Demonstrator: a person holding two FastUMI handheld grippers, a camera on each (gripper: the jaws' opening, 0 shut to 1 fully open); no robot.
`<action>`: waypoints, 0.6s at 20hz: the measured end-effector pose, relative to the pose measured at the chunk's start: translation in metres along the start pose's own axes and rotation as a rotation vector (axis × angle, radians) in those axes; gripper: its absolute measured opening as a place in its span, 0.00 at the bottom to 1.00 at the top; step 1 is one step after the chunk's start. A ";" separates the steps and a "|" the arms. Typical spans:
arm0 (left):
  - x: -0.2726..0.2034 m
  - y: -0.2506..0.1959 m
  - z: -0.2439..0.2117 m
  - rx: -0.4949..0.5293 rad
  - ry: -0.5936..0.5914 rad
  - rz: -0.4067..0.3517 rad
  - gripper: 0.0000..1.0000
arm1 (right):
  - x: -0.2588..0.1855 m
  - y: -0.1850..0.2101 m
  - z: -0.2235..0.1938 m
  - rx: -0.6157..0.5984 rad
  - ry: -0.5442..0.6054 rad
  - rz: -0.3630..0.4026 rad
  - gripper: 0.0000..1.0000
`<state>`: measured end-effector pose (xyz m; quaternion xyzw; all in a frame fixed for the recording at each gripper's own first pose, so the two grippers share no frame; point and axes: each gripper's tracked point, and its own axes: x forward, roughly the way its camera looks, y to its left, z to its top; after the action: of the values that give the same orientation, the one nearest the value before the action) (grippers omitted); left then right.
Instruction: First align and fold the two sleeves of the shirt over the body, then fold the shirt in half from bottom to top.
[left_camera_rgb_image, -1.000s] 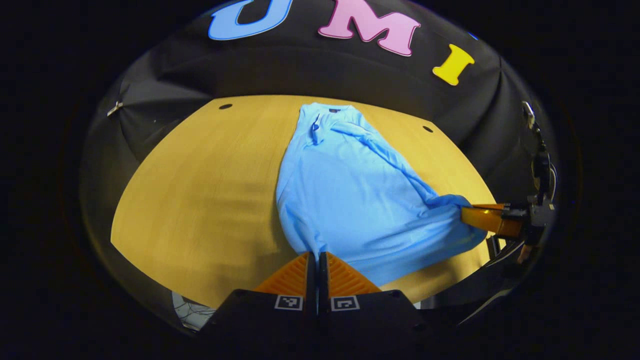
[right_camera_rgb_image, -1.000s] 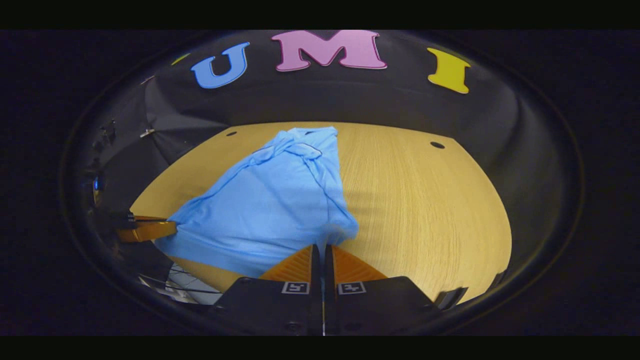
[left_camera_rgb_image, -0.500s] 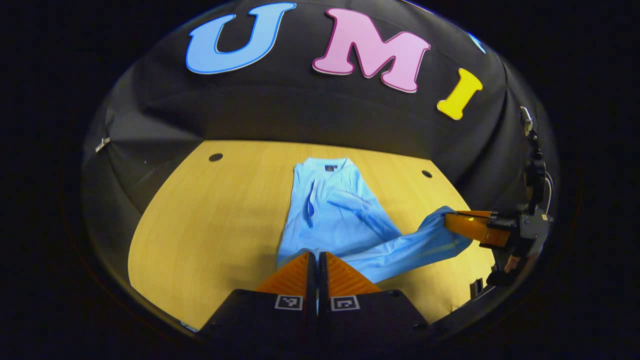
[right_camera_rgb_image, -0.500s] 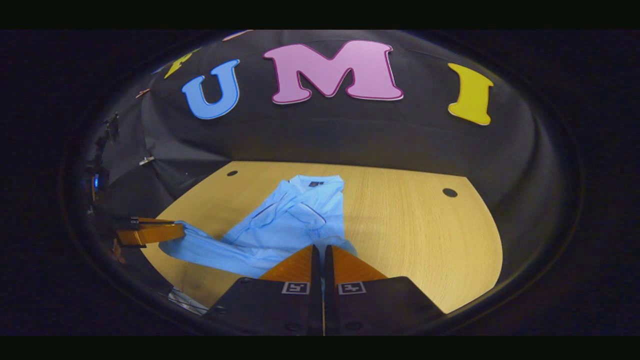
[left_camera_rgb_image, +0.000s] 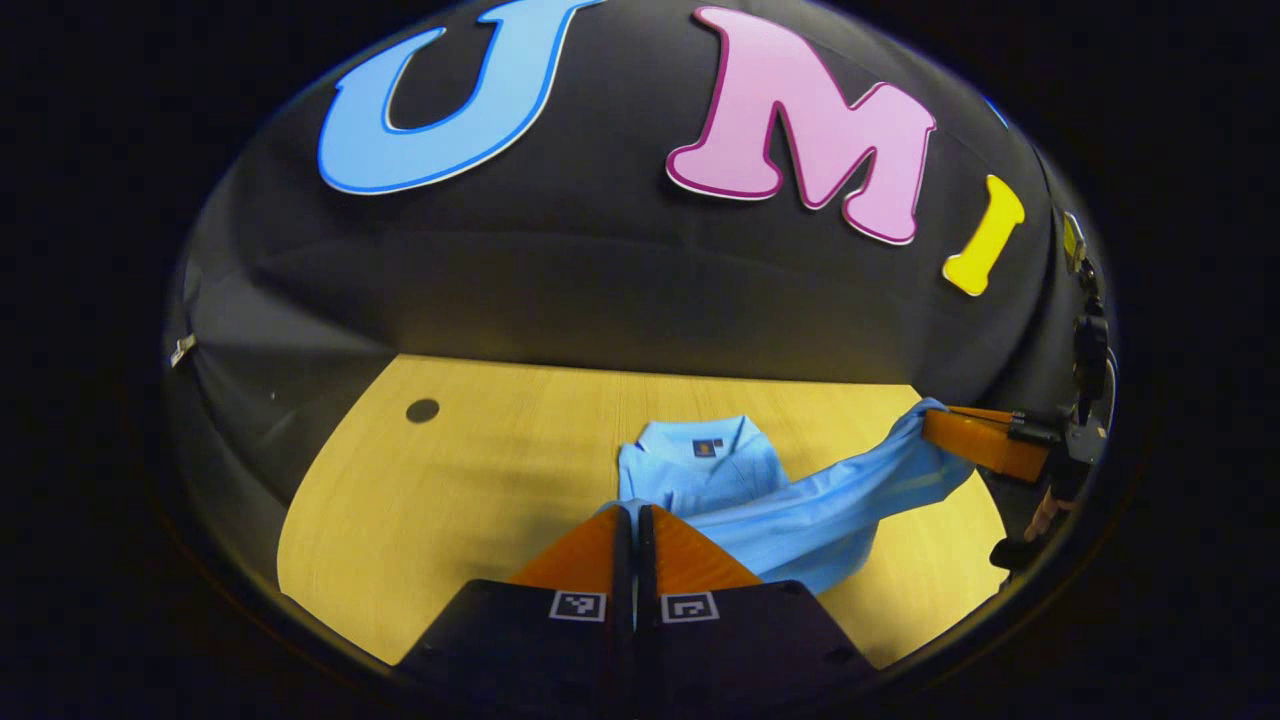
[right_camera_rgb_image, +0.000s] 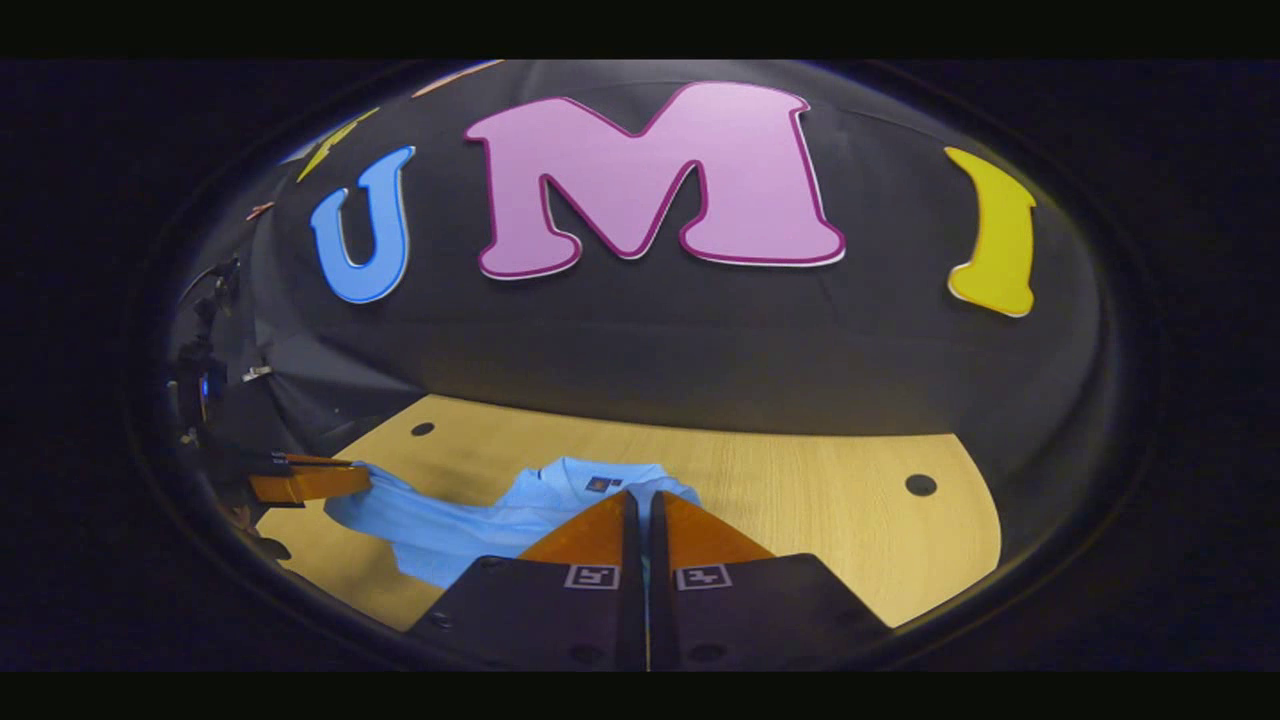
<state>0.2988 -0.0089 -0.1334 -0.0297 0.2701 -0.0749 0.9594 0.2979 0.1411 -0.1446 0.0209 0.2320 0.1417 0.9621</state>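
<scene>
Blue cloth of the shirt (left_camera_rgb_image: 790, 510) goes down behind the fingers of the left gripper (left_camera_rgb_image: 633, 512) in the left gripper view, so its near edge is hidden there. The same thing happens in the right gripper view: the shirt (right_camera_rgb_image: 470, 525) slips out of sight behind the right gripper (right_camera_rgb_image: 645, 497). The place where the fingers meet the cloth is too dark and tight to see well.

Both fingers of the left gripper are pressed together with only a thin line between them, and blue cloth comes out right at their tips. The right gripper is closed the same way, pinching the cloth. In the left gripper view the right gripper (left_camera_rgb_image: 975, 440) also shows far off at the right side, with a corner of the shirt caught in it. In the right gripper view the left gripper (right_camera_rgb_image: 310, 482) shows at the left side, holding the other corner.

The shirt lies on the wooden table (left_camera_rgb_image: 460, 470). Its collar part, with a small dark tag, rests flat. The lower part is lifted up and stretched between the two grippers, hanging in a loose band above the collar part.
</scene>
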 end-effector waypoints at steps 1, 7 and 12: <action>0.018 0.005 0.009 0.007 -0.003 0.005 0.06 | 0.017 -0.005 0.009 0.005 -0.022 -0.014 0.00; 0.133 0.026 0.041 -0.003 -0.011 0.012 0.06 | 0.113 -0.025 0.016 -0.031 -0.034 -0.049 0.08; 0.205 0.028 0.036 0.096 -0.009 0.039 0.06 | 0.168 -0.038 -0.008 -0.029 -0.040 -0.106 0.06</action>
<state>0.4936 -0.0133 -0.2106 0.0211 0.2627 -0.0690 0.9622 0.4477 0.1519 -0.2293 -0.0023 0.2113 0.0935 0.9729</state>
